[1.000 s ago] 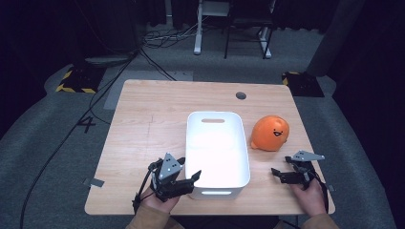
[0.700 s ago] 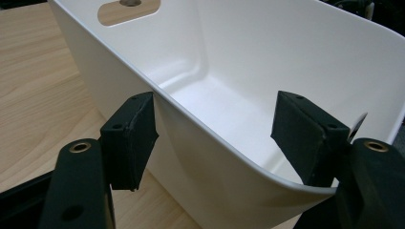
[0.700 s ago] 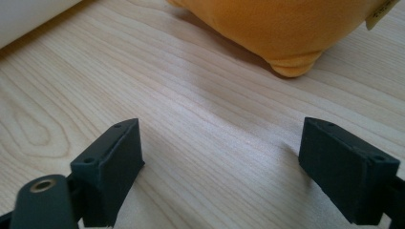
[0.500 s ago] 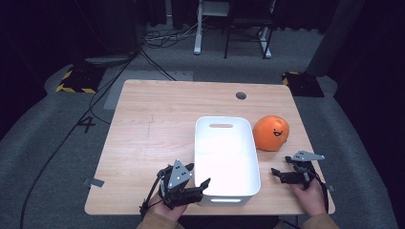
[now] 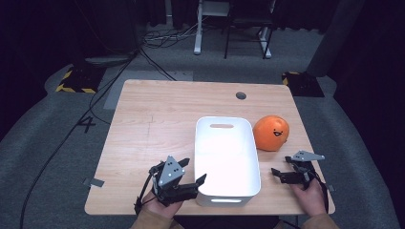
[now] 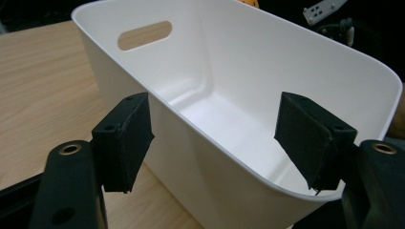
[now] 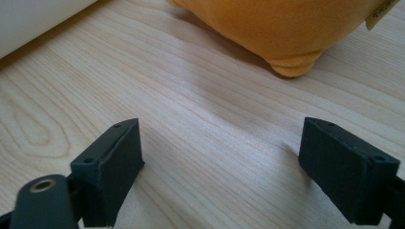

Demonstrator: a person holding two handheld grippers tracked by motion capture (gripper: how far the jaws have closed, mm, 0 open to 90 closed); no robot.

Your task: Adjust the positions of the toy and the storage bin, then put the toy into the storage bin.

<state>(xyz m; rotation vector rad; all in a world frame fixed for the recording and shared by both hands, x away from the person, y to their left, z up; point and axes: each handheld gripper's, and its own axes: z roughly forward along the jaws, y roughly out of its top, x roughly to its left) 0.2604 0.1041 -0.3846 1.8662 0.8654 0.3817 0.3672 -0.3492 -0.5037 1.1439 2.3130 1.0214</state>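
One white plastic tub with rounded corners and a slot handle in each short end [image 5: 227, 157]; one orange round plush toy with a small printed face [image 5: 271, 133]; one pale wooden bench with a round grey grommet near its far edge [image 5: 162, 114]; two hand-held grippers, one in each of the person's hands

Left hand-held gripper [image 5: 195, 172], black with a grey three-cornered plate on top: jaws part open and have just been opening. They straddle the tub's near left corner wall, one pad outside the wall, the other over the inside; in the left gripper view [image 6: 215, 138] there is a clear gap between each pad and the wall, so nothing is gripped. Whether the outer pad brushes the wall I cannot tell

Right hand-held gripper [image 5: 280, 174]: jaws wide apart, holding nothing; in the right gripper view [image 7: 219, 157] bare bench wood lies between the pads

Tub: directly ahead of the left hand-held gripper, its rim running between the jaws, its far slot handle [image 6: 144, 35] beyond them. It stands upright on the bench, just left of the right hand-held gripper's jaw tips, not touching them

Plush toy [image 7: 286, 28]: ahead of the right hand-held gripper, near but apart from the jaws, resting on the bench; just beside the tub's far right wall, contact not clear
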